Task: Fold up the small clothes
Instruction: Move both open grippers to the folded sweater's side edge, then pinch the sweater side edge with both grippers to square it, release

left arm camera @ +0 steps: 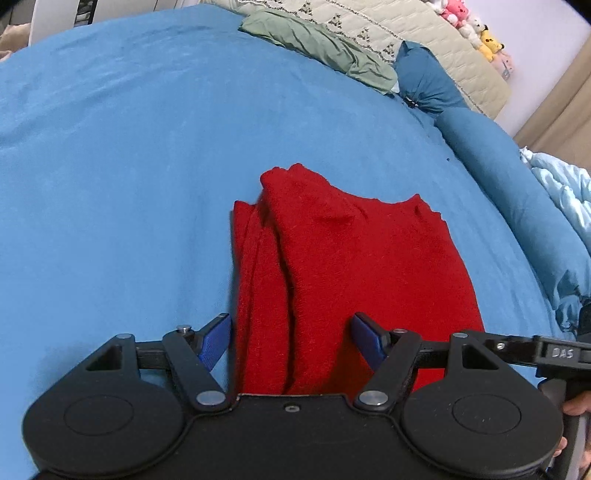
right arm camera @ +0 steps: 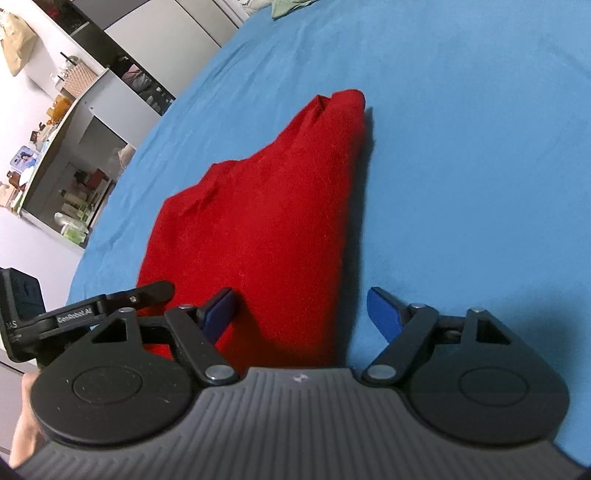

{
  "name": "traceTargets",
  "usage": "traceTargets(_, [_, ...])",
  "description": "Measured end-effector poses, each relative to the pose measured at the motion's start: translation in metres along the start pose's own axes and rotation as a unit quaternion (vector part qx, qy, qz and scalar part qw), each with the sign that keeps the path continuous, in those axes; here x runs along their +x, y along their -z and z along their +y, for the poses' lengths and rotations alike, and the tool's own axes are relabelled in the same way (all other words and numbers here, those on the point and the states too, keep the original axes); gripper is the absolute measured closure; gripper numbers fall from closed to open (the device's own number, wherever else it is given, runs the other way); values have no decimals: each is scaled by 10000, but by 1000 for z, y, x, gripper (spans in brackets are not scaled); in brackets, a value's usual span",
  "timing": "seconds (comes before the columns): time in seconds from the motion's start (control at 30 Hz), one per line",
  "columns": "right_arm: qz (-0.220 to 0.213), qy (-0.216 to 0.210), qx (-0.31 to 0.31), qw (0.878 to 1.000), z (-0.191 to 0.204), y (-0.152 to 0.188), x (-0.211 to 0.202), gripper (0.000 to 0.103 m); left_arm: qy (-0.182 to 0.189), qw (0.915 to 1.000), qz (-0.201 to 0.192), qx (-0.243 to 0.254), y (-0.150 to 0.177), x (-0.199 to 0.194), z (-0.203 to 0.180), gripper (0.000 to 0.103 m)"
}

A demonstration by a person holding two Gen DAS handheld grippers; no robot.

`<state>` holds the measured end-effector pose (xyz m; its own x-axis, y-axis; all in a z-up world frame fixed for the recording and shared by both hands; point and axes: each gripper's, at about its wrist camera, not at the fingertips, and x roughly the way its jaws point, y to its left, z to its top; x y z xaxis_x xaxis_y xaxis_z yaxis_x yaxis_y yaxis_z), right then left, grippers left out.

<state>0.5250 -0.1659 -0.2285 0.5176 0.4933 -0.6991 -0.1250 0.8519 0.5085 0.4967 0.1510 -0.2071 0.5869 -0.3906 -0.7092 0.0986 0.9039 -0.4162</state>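
A red knit garment (left arm camera: 343,266) lies folded into a long strip on the blue bedsheet (left arm camera: 129,166). It also shows in the right wrist view (right arm camera: 266,221). My left gripper (left arm camera: 291,341) is open over the garment's near end, with the cloth's left part between its blue fingers (left arm camera: 216,341). My right gripper (right arm camera: 303,317) is open over the same near end, its left finger (right arm camera: 219,314) on the cloth and its right finger (right arm camera: 384,314) over the sheet. Neither holds anything. The left gripper's body (right arm camera: 74,317) shows at the left of the right wrist view.
A green garment (left arm camera: 321,48) lies crumpled at the far side of the bed, next to a beige quilt (left arm camera: 424,40) and blue pillows (left arm camera: 476,136). Plush toys (left arm camera: 476,29) sit at the far right. Shelves with bottles (right arm camera: 70,192) stand beside the bed.
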Motion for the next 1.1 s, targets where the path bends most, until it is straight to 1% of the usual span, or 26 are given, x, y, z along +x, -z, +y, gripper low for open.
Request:
traceTargets(0.03, [-34,5,-53,10000,0,1,1,21,-13,10000,-11,29,1,0,-1,33])
traceTargets(0.07, [-58,-3,-66,10000,-1,2,1,24,-20,10000,-19,72,1,-1,-2,40])
traceTargets(0.1, [-59,-34,-61,10000,-1,3,2,34,31,9999,3,125,2,-2,-4,47])
traceTargets(0.13, [-32,-110,-45,9999,-1,3,3,42,123,9998,51,133,2,-1,-6,57])
traceTargets(0.17, [8,-210,17,9998,0,3,4,48,75,9998,60,151,0,0,-8,60])
traceTargets(0.2, [-13,-180,41,9998,2,3,4,52,49,9998,79,198,-1,-1,-11,64])
traceTargets(0.23, [-38,-156,-16,9999,5,3,3,57,38,9997,78,207,-2,-2,-12,69])
traceTargets(0.33, [-159,-153,-119,9997,14,2,-5,66,-42,9997,-6,236,-3,-11,-21,74])
traceTargets(0.47, [-283,-366,-31,9989,22,-4,-35,68,-113,9987,-131,482,-1,-33,-49,77])
traceTargets(0.53, [-378,-317,-205,9986,31,-4,-59,68,-87,9977,-205,644,4,-51,-71,77])
traceTargets(0.6, [-503,-273,-372,9977,38,1,-92,68,-74,9964,-303,787,14,-74,-98,77])
traceTargets(0.7, [-628,-180,-561,9963,42,17,-146,68,-40,9939,-406,1023,34,-105,-136,77])
traceTargets(0.8, [-703,3,-610,9957,38,45,-194,68,101,9929,-366,1125,62,-123,-166,77])
traceTargets(0.87, [-745,66,-554,9957,30,65,-216,68,97,9921,-323,1210,85,-126,-181,77])
traceTargets(0.93, [-706,211,-414,9964,17,87,-225,68,49,9920,-188,1249,105,-119,-191,77])
traceTargets(1.0, [-591,352,-230,9974,2,108,-223,68,-14,9918,-62,1275,127,-105,-196,77])
traceTargets(1.1, [-461,574,-142,9972,-18,134,-208,68,-198,9895,127,1426,155,-84,-201,77])
